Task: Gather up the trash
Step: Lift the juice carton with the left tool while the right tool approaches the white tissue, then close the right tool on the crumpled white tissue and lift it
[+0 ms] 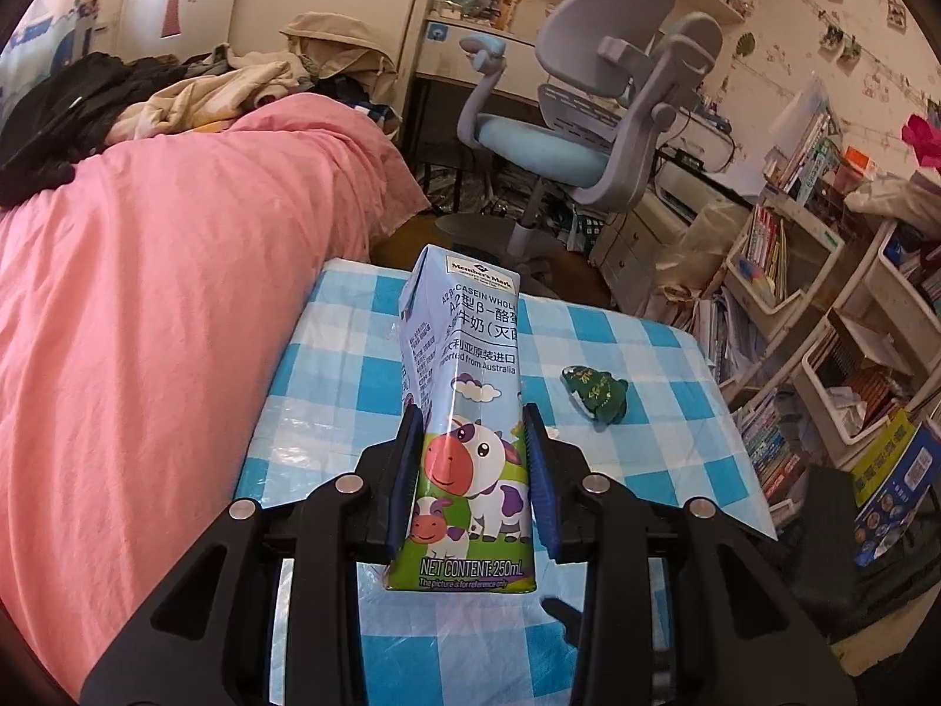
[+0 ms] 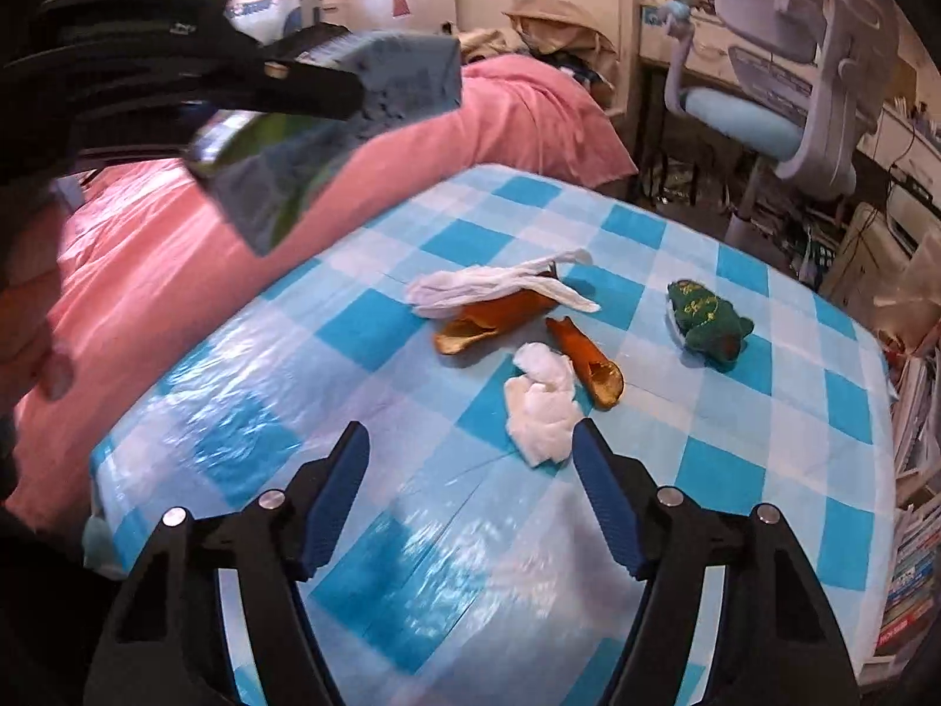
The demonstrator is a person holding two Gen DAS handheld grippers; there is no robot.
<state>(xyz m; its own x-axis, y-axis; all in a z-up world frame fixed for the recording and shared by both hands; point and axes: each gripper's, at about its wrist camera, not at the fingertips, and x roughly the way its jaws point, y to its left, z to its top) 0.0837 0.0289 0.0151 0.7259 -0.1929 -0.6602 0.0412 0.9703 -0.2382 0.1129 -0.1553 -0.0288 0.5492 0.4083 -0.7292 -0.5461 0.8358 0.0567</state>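
The bench [image 2: 782, 429] stands beside the bed [image 2: 529, 112], with the chair [image 2: 782, 88] behind it. On the bench, two peels [image 2: 500, 317] and two tissues [image 2: 541, 400] lie together; the wrapper [image 2: 706, 317] lies right of them.

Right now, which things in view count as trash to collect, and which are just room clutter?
Job items: milk carton clamped in the left gripper; two tissues; orange peels; green wrapper.

Lying about: desk chair; pink bedding; bookshelves.
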